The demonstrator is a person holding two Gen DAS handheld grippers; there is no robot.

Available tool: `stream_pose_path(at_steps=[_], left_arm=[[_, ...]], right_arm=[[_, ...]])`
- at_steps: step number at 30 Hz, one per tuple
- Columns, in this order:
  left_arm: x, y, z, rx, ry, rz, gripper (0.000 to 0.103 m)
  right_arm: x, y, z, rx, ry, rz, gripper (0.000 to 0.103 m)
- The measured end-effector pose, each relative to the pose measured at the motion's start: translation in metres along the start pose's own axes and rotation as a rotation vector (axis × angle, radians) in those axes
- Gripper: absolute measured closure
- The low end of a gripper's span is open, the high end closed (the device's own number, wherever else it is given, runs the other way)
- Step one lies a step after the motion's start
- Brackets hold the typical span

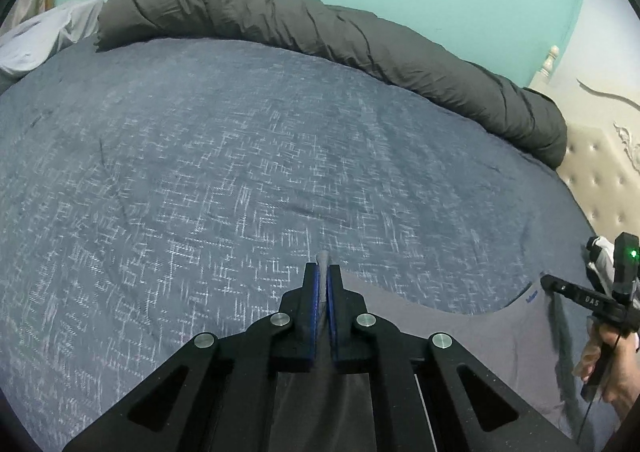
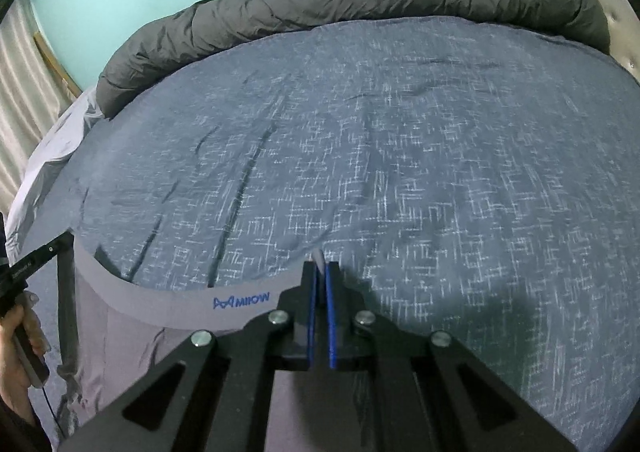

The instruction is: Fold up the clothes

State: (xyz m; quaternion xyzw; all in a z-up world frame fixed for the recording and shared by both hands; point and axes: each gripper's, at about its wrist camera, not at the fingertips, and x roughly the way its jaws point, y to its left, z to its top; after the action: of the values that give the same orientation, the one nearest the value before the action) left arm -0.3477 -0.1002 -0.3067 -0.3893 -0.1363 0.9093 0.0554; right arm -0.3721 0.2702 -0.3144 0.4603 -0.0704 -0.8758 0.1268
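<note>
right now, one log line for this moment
left claw: shut on grey garment | right claw: shut on grey garment | waistband spans between | over bed

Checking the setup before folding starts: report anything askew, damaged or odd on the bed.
Nothing looks damaged or spilled. The dark grey duvet lies bunched in a roll along the far edge of the blue bedspread, and the bedspread has a few creases. Both tongs grip the grey garment's waistband.

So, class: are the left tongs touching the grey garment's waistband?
Touching. The left wrist view shows the left tongs shut on the grey garment, with a nub of its waistband poking out between the blue pads.
</note>
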Motion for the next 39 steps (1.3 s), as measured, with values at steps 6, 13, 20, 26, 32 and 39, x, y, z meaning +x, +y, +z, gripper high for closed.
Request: stream_pose_path(at_steps=[6,13,20,26,32,39], left_arm=[[0.018,0.003,-0.006,-0.009,0.056,0.007,0.094],[-0.014,0.015,-0.002,-0.039,0.027,0.059,0.07],[-0.063,0.018,-0.029,-0.054,0.049,0.06,0.068],[-0.097,0.023,-0.087,-0.04,0.12,0.056,0.068],[-0.121,0.047,-0.132,-0.108,0.164,0.067,0.068],[-0.128,0.077,-0.156,-0.201,0.175,0.036,0.068]], right_arm=[[0.011,-0.004,0.001,0.027,0.026,-0.019,0.098],[-0.036,-0.033,-0.007,0.168,-0.07,0.005,0.069],[-0.092,-0.053,-0.075,0.317,-0.085,0.093,0.067],[-0.117,-0.052,-0.143,0.413,-0.072,0.117,0.059],[-0.131,-0.049,-0.173,0.453,-0.116,0.117,0.054],[-0.136,-0.046,-0.193,0.471,-0.143,0.133,0.051]])
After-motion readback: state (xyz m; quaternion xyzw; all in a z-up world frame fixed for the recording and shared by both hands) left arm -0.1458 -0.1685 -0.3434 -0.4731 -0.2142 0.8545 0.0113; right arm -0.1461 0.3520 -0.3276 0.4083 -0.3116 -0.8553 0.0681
